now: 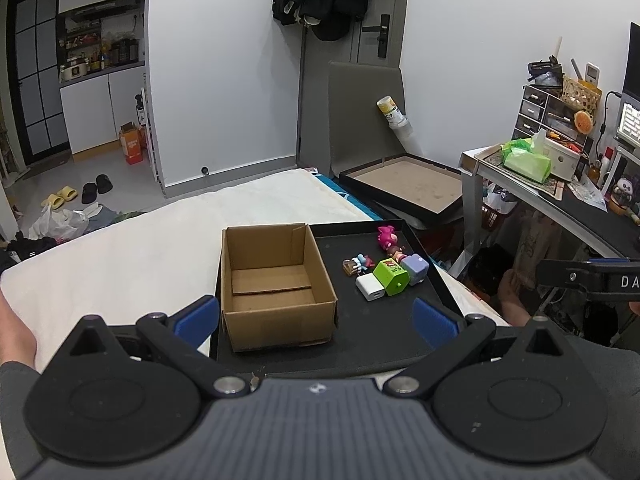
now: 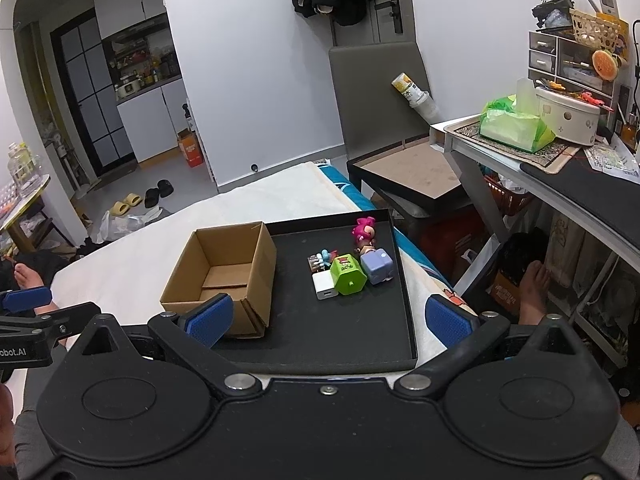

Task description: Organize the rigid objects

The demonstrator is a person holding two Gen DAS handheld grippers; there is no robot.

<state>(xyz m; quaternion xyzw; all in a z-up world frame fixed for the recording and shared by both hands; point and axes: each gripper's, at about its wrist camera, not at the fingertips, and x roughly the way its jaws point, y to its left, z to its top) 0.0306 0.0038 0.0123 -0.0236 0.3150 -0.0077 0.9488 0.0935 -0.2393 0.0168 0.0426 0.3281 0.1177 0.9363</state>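
A black tray (image 1: 372, 332) (image 2: 340, 336) lies on a white bed. On its left stands an open, empty cardboard box (image 1: 276, 284) (image 2: 224, 276). On its right lies a cluster: a white charger cube (image 1: 370, 287) (image 2: 324, 285), a green block (image 1: 391, 275) (image 2: 347, 274), a lilac cube (image 1: 416, 269) (image 2: 377, 266), a pink-haired figure (image 1: 387, 237) (image 2: 363, 230) and a small blue figure (image 1: 357, 264) (image 2: 322, 258). My left gripper (image 1: 316, 322) is open and empty, near the tray's near edge. My right gripper (image 2: 329, 318) is open and empty, above the tray's near part.
A desk (image 2: 560, 168) with a green tissue pack (image 2: 514, 124) and drawers stands right of the bed. A flat dark-framed board (image 1: 404, 188) leans past the bed's far corner. Shoes and bags lie on the floor (image 1: 80, 192). A person's foot (image 2: 532, 288) is under the desk.
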